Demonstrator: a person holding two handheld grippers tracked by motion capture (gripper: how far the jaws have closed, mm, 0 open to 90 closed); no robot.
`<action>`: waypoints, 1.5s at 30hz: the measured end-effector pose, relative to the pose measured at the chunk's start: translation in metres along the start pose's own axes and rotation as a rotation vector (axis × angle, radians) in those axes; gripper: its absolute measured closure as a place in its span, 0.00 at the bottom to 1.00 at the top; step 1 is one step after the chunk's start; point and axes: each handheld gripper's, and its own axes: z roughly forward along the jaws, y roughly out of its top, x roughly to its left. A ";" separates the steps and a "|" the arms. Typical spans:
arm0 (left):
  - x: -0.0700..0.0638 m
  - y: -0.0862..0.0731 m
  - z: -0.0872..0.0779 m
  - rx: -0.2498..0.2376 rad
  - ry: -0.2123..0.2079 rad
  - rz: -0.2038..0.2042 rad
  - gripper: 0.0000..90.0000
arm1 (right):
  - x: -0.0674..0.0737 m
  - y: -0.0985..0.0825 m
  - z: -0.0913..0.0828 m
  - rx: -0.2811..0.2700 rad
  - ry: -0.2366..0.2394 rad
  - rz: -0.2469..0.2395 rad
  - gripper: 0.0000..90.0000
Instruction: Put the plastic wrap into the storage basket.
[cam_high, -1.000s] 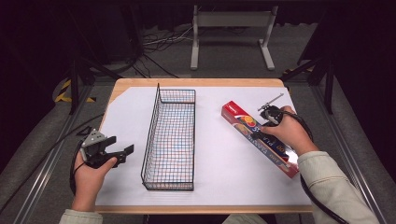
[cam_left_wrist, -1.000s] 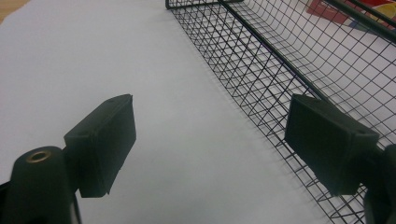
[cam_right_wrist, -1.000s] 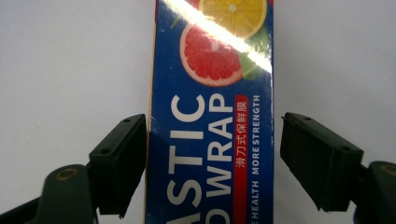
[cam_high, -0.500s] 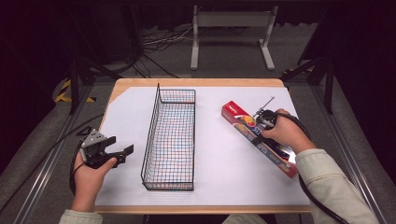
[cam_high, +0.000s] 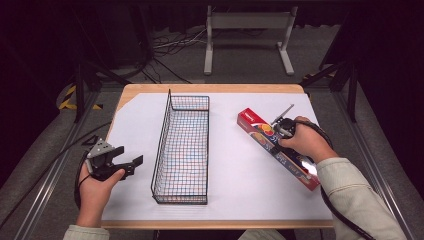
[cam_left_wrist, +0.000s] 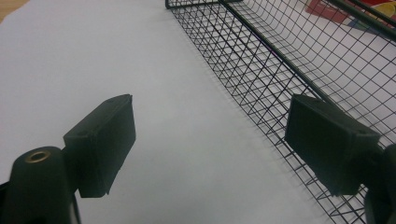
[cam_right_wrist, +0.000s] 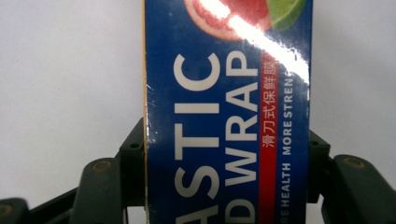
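Note:
A long plastic wrap box (cam_high: 254, 125), blue and red with fruit pictures, lies slanted on the white sheet at the right. My right gripper (cam_high: 280, 134) points down over its middle. In the right gripper view the box (cam_right_wrist: 224, 93) sits between the jaws of this gripper (cam_right_wrist: 226, 154), which have just been closing, and both pads touch its long sides. My left gripper (cam_high: 129, 160) rests at the left, open with nothing between its jaws. In the left gripper view this gripper (cam_left_wrist: 210, 116) faces the black wire basket (cam_left_wrist: 261, 60).
The black wire basket (cam_high: 163, 145) stands lengthwise in the middle of the white sheet (cam_high: 235, 175), with nothing in it. The wooden table edge (cam_high: 210, 88) borders the sheet. Cables and a metal stand lie on the floor beyond.
The right hand has shifted slightly along the box and its gripper has settled down over it. The left hand and the basket have stayed put.

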 end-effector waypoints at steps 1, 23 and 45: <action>0.000 0.000 0.000 -0.001 0.000 0.000 0.19 | 0.001 0.000 0.000 -0.002 -0.008 0.007 0.44; -0.016 -0.037 0.003 -0.066 0.185 0.073 0.18 | 0.051 0.034 -0.067 -0.099 -0.066 0.367 0.44; -0.016 -0.040 0.001 -0.116 0.207 0.031 0.15 | 0.092 0.066 -0.095 -0.223 -0.074 0.601 0.44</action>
